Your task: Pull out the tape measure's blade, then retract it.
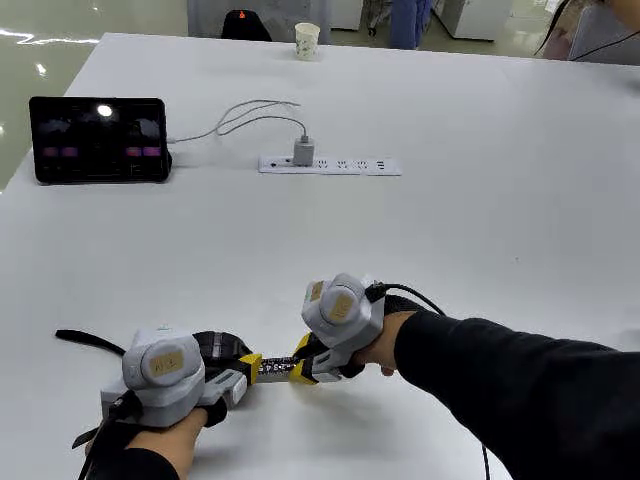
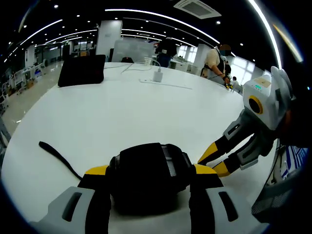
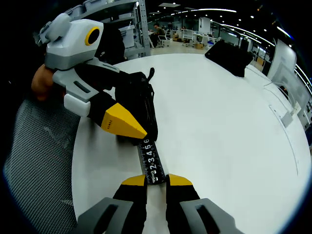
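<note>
One left claw (image 2: 151, 171), one right claw (image 3: 157, 181), one tape measure (image 1: 220, 350), one tablet (image 1: 98, 138), one power strip (image 1: 350, 166), one cup (image 1: 307, 40)

The left gripper (image 1: 245, 365) and the right gripper (image 1: 298, 362) each have a rounded light-grey housing with a tan square label on top. The jaw arms are black and end in yellow wedge-shaped tips. A black cable (image 1: 420, 295) runs from the right unit. The right arm wears a dark long sleeve (image 1: 520, 385).
</note>
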